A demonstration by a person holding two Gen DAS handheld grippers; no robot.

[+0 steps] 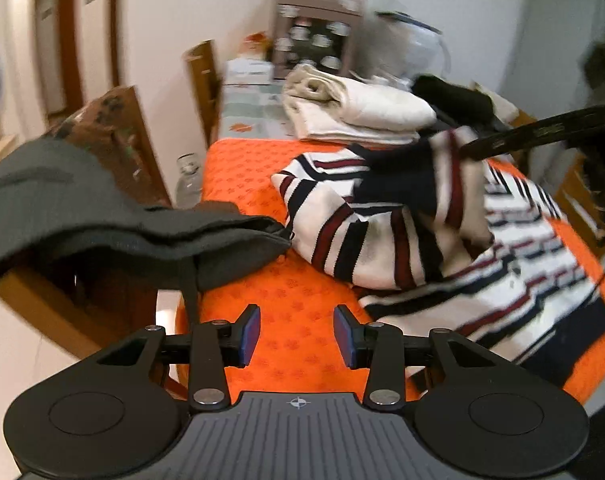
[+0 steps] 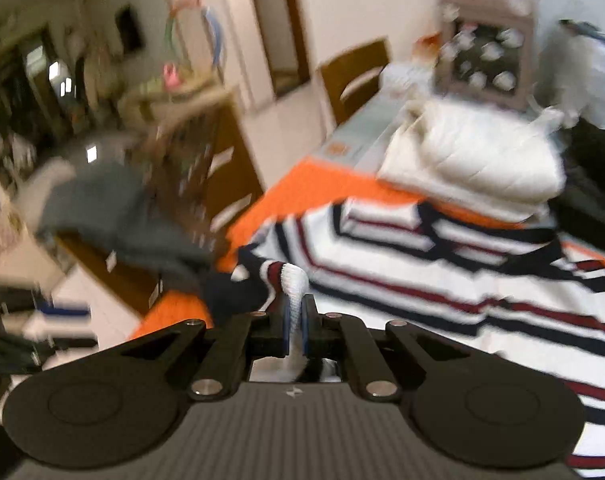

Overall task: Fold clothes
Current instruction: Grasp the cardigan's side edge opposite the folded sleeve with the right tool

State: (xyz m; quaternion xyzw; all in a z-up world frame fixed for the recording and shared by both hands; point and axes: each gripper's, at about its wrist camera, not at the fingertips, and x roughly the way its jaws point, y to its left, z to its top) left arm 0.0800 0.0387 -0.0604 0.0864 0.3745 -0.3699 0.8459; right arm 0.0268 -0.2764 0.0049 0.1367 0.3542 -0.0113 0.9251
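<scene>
- Blue-padded fingers of the left gripper stand spread apart with nothing between them, poised above the orange mat.
- Right gripper: jaws clamped on a white ribbed edge of the striped sweater, apparently a cuff or hem; the fabric passes between the pads and bunches up just ahead of them.
- Location: the striped sweater lies on the orange mat, partly spread flat and partly heaped and lifted toward the right gripper.
- Adjacent items: a dark grey garment is draped over a wooden chair beside the mat. A stack of folded cream cloth rests at the far end of the table.
- Handling judgement: the knit appears soft, limp and moderately heavy. It will likely sag and stretch when raised by one point.
- Recommended hold: grip the ribbed cuffs, hem or shoulder seams, where the knit is firmest. Use the free left gripper on a matching edge to keep the fold square.
- Risk: loose sleeves may drag or catch on the mat.
</scene>
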